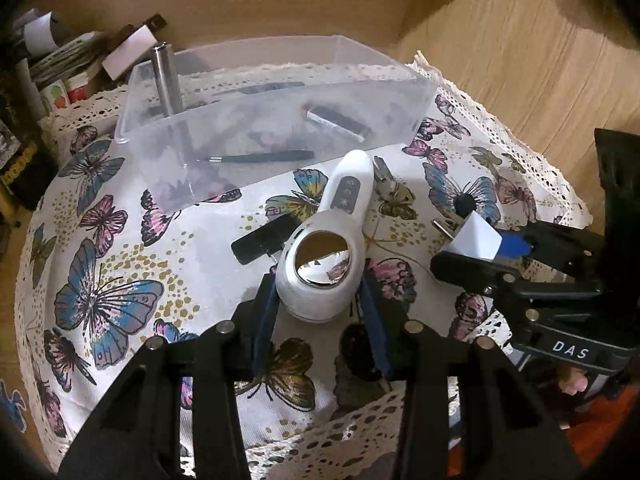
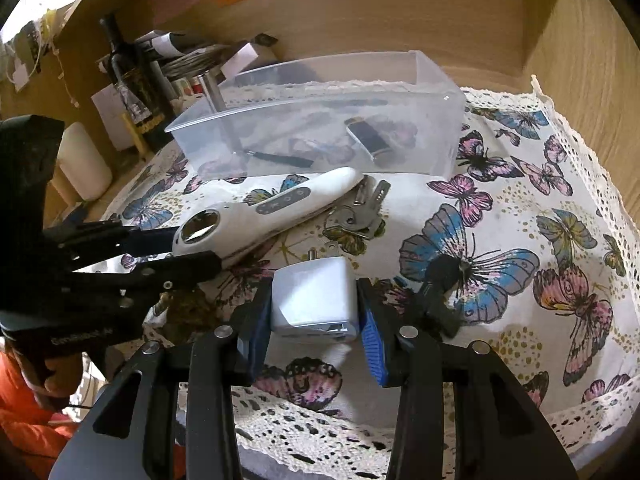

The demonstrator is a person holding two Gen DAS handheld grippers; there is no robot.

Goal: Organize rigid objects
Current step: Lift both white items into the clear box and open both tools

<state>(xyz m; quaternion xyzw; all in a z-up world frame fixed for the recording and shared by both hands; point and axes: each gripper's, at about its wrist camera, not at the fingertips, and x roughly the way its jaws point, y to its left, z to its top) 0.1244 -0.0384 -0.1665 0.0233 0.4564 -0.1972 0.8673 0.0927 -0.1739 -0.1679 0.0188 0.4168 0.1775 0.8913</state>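
A white handheld device (image 1: 324, 256) with a round metal head and dark buttons lies on the butterfly cloth; it also shows in the right wrist view (image 2: 256, 216). My left gripper (image 1: 320, 300) is shut on its round head. My right gripper (image 2: 314, 312) is shut on a white plug adapter (image 2: 312, 300), which also shows in the left wrist view (image 1: 476, 236). A clear plastic bin (image 1: 280, 120) behind holds a metal cylinder (image 1: 166, 80), black tweezers (image 1: 264, 157) and a small black lighter-like item (image 1: 340, 120).
A bunch of keys (image 2: 360, 212) lies beside the device's handle. A black flat item (image 1: 260, 240) lies left of the device head. A black knob piece (image 2: 440, 280) sits on the cloth by my right fingers. Bottles and clutter (image 2: 132, 92) stand at the back left. Wooden walls surround the table.
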